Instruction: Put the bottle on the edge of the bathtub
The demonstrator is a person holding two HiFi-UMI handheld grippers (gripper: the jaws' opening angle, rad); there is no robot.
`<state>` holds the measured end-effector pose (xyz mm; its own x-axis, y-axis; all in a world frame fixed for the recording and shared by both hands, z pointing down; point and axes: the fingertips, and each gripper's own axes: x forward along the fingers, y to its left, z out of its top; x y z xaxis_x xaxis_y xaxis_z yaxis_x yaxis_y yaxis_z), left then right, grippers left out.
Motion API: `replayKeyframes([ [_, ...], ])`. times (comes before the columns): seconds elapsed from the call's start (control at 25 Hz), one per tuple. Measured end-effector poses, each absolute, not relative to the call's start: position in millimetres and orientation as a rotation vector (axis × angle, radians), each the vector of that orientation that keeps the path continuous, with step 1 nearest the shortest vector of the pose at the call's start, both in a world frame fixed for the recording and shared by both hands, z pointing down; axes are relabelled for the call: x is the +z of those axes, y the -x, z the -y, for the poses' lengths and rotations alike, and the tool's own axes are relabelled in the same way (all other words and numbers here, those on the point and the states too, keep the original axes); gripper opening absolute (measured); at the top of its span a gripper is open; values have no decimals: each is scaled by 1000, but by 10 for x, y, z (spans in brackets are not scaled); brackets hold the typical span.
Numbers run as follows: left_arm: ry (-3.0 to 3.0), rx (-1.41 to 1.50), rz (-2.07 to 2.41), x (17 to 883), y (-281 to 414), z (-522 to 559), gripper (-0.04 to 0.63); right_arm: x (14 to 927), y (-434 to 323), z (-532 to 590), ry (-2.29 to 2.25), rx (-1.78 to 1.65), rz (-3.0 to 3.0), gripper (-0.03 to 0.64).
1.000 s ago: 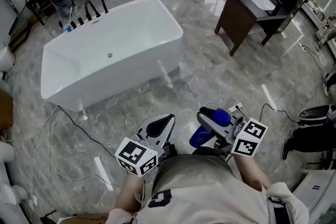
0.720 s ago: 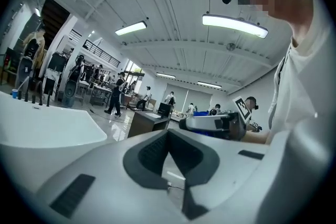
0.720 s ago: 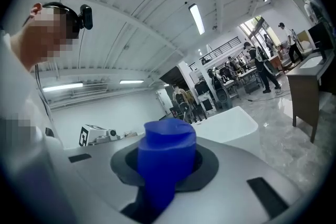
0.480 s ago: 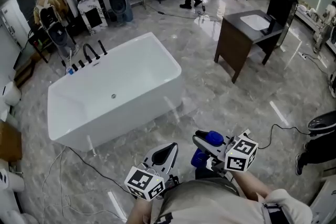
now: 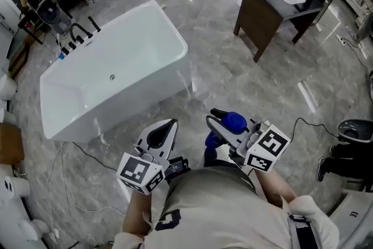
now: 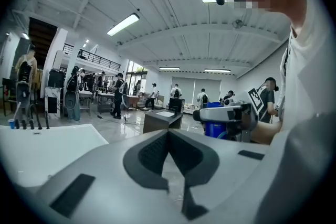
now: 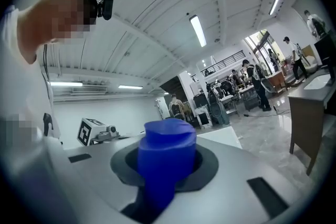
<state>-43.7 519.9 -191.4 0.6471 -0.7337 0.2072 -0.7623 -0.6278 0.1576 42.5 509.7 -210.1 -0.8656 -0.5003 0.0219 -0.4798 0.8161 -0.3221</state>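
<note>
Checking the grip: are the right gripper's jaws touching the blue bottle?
Touching. The right gripper view shows the blue bottle wedged between the right gripper's jaws, no gap at its sides.

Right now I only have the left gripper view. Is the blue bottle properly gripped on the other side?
Observer: Yes. The right gripper view shows the right gripper with its jaws closed on the bottle, below its cap.
Operator: Where is the bathtub from the person?
Observer: In the head view it stands ahead and to the left, across a stretch of marble floor.
Operator: Anything lying on that floor?
Observer: A dark cable trails past the bathtub's near left corner.
</note>
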Motion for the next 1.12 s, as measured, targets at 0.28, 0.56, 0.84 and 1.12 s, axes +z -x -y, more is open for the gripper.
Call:
replayKeyframes([
  [0.28,-2582,175,1264,-1827,271,-4575,55,-1939,-744,-4464,807,-556,-2960,89],
  [0.56,-2576,162,1290,-1761,492,-4000,55,-1821,-519,-3926,803,-570,-3002,89],
  [0.84,-2543,78,1241,-1664,1018,-3295,55,-1748,-74,-3177,945,-557,-3019,89],
  [1.12,-2608,99,1186,-1606,1530,-2602,55,-1768,524,-2459,1102,-493,-3018,89],
])
